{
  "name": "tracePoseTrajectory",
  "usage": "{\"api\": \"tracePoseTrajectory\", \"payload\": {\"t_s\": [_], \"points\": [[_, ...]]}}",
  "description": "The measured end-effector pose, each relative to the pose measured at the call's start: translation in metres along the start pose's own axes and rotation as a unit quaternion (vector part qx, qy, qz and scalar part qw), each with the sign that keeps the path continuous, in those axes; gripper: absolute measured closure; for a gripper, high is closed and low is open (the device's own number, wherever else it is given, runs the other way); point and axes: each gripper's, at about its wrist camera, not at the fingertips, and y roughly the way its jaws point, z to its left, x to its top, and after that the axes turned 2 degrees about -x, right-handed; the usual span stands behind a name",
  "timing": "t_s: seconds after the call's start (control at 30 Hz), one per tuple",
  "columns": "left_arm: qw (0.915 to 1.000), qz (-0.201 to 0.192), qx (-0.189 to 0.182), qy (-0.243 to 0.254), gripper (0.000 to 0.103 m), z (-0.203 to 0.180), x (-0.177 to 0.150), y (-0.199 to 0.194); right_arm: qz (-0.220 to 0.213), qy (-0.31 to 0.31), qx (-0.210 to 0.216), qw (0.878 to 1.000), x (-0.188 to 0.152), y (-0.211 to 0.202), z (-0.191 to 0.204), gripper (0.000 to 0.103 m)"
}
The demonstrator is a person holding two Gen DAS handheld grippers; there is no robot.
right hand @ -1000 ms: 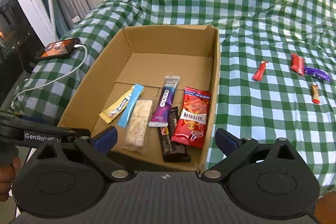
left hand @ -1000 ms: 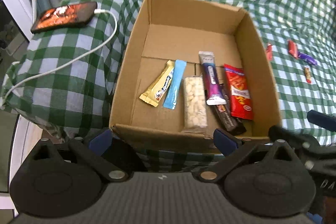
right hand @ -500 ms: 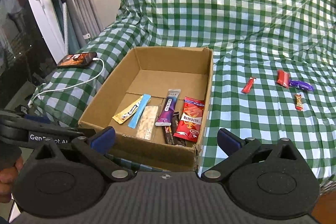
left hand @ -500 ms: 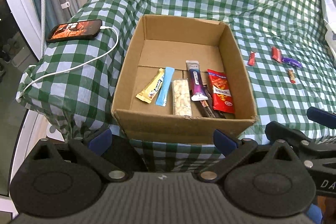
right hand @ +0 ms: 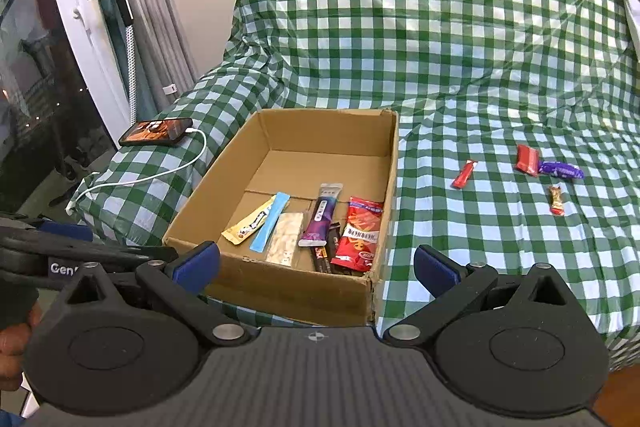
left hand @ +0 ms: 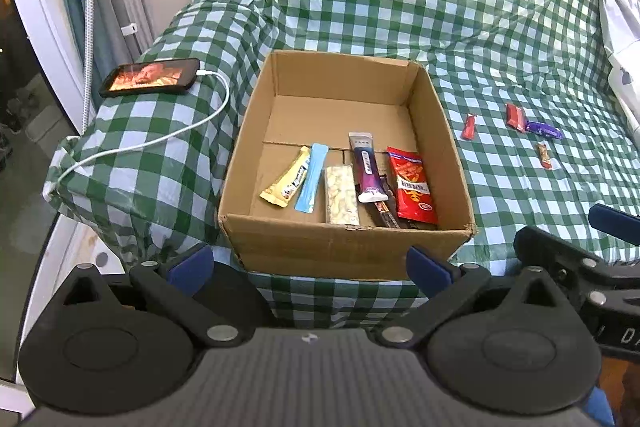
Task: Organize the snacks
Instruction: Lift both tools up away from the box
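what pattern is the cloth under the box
Green-and-white check cloth under the box, clearest in the right wrist view.

Home: cloth-draped sofa (right hand: 440, 39), curtains (right hand: 160, 11)

You can read only fragments: white letters "Gen" on the left claw (right hand: 60, 259) body in the right wrist view, and "D" on the right claw (left hand: 616, 331) body in the left wrist view. Snack wrapper print is too small.

both claws, left claw (left hand: 308, 263) and right claw (right hand: 316, 265), gape empty.
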Motion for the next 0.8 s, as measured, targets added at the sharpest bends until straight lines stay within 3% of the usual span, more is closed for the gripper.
{"api": "tracePoseTrajectory", "payload": {"t_s": [0.4,0.8], "points": [[0.9998,-0.013,-0.018,-0.002,0.000,0.000,0.000,-0.006,-0.003,-0.019,-0.011,1.000,-0.001,-0.007,0.005,0.001],[0.9997,0.019,-0.010,0.007,0.000,-0.005,0.011,0.020,0.017,-0.009,-0.007,1.000,0.001,0.015,-0.007,0.001]]}}
